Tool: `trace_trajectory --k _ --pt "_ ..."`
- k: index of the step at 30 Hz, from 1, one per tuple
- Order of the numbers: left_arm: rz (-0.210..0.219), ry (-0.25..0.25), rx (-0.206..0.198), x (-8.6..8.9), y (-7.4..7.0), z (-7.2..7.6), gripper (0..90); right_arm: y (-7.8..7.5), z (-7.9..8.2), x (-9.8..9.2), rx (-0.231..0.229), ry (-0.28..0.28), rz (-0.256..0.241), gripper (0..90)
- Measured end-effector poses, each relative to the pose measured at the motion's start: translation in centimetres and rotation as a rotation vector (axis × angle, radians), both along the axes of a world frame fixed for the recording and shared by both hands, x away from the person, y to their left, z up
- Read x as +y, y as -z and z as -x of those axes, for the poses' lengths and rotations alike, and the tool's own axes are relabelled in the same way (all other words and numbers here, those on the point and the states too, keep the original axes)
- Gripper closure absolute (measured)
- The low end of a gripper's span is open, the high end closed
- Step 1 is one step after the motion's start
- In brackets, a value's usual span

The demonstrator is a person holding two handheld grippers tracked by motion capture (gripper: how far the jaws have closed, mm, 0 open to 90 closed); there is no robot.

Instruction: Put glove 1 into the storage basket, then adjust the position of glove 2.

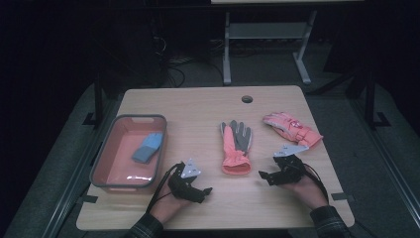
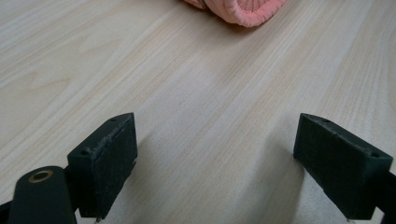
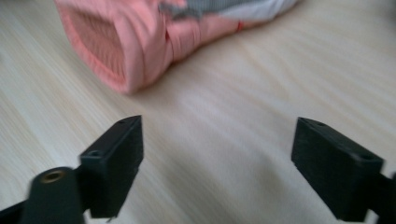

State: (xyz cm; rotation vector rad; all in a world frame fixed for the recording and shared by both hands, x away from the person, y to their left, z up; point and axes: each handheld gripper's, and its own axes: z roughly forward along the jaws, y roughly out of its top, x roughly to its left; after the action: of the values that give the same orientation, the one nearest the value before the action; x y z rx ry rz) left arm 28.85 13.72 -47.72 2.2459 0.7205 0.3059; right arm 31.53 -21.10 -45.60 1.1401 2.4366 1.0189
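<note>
In the high view, an orange and grey glove (image 1: pixel 236 146) is seen lying flat near the middle of the bench (image 1: pixel 198 106), its cuff toward the person. The left tool (image 1: pixel 204 191) is held low, near the cuff and to its left, and the right tool (image 1: pixel 263 175) just to the cuff's right; both point inward at it without touching. A pink glove (image 1: pixel 291 127) lies farther right of the orange and grey glove, and a red tray (image 1: pixel 113 163) with a blue glove (image 1: pixel 148 147) in it is set well to the left.

In the left gripper view, the jaws are spread wide over bare wood, with nothing between them; the glove's cuff (image 2: pixel 243 10) is seen ahead.

In the right gripper view, the jaws are likewise wide apart and empty, and the open cuff (image 3: pixel 116 46) is seen close ahead, slightly blurred.
</note>
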Motion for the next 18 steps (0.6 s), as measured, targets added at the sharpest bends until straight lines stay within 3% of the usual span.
trace_trajectory --k 3,6,9,12,13,14,15,16,18 --pt "-0.001 0.0 0.0 0.1 0.0 0.1 12.7 -1.3 -0.2 0.6 -0.024 -0.003 -0.029 25.9" --pt "-0.003 0.002 -0.003 0.1 0.0 0.1 12.7 -2.1 -0.8 1.2 -0.008 -0.021 -0.084 30.4" --pt "0.001 -0.001 0.001 0.1 0.0 0.1 12.7 -2.8 -1.2 1.9 -0.011 -0.04 -0.093 40.3" --pt "0.009 0.0 0.0 0.0 0.1 0.1 12.6 -3.6 -1.5 2.4 -0.025 -0.067 -0.125 57.3" --pt "0.009 0.0 0.0 0.0 0.1 0.1 12.7 -3.6 -1.5 2.4 -0.025 -0.067 -0.125 57.3" --pt "0.007 0.0 0.0 0.0 0.0 0.0 12.6 -4.0 -1.6 2.8 -0.031 -0.075 -0.133 67.3" --pt "0.007 0.0 0.0 0.0 0.0 0.0 12.7 -4.0 -1.6 2.8 -0.031 -0.075 -0.133 67.3" --pt "0.001 0.001 0.004 0.0 0.0 0.0 12.7 -4.3 -1.9 3.1 -0.029 -0.086 -0.14 76.7" --pt "0.004 0.002 0.004 0.0 0.0 0.0 12.7 -4.5 -2.3 3.4 -0.018 -0.085 -0.143 84.9"
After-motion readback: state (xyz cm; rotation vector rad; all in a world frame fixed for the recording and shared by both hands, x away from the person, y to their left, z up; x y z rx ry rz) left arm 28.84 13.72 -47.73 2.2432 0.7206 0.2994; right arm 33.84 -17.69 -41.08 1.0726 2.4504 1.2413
